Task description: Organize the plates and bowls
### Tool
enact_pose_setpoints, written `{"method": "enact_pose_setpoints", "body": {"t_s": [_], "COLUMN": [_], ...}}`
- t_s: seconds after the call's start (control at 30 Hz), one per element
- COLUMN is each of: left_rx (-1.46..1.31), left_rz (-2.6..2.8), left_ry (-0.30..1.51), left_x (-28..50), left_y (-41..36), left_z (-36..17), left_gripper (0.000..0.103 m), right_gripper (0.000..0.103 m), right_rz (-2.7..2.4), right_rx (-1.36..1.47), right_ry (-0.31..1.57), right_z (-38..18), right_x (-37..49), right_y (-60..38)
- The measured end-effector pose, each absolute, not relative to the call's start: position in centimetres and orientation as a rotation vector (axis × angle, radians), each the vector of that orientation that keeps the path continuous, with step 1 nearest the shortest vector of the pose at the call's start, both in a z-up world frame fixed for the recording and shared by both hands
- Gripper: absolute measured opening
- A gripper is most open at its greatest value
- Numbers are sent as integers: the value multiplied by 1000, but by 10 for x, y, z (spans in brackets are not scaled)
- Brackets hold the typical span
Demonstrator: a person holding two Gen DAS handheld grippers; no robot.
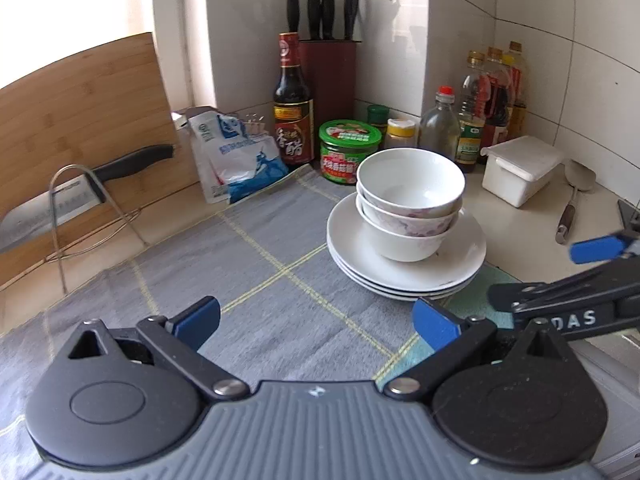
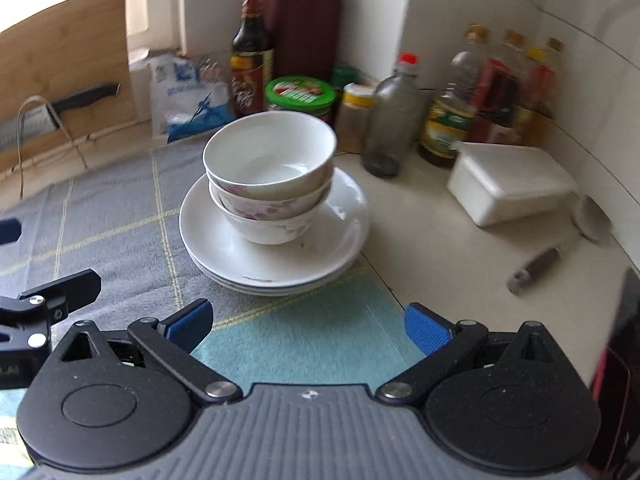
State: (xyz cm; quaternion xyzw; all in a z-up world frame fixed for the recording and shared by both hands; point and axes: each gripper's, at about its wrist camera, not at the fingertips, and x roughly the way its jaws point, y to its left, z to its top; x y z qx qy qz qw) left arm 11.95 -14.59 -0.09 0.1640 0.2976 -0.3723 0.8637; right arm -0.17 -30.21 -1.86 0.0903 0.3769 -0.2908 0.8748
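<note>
3 nested bowls (image 1: 410,200) sit on stacked plates (image 1: 404,276). Left tool (image 1: 316,320) and right tool (image 2: 308,324), near the plates, gape wide, both empty.

We see our right hand-held gripper (image 2: 308,326) with its blue pads spread wide and nothing between them, hanging over a grey and teal cloth (image 2: 120,232). Just ahead, three nested bowls (image 2: 270,168) sit on a stack of white plates (image 2: 344,220). Behind them stand a green-lidded jar (image 2: 300,94), bottles (image 2: 452,120) and a white box (image 2: 508,180) on the table (image 2: 440,240).
</note>
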Motion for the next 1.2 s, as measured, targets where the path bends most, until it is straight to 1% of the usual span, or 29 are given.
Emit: {"method": "enact_pose_setpoints", "body": {"t_s": [0.2, 0.53, 1.2], "left_rx": [324, 288, 278], "left_rz": [-759, -714, -697], "left_ry": [636, 603, 601], "left_x": [117, 116, 117], "left_y": [-143, -141, -145], "left_z": [12, 35, 42], "left_gripper": [102, 102, 102], "right_gripper": [103, 103, 103], "right_rz": [-623, -624, -643], "right_rx": [208, 196, 219], "right_ry": [744, 676, 659], "right_z": [0, 25, 28], "right_x": [-19, -26, -25], "right_y": [-293, -286, -290]}}
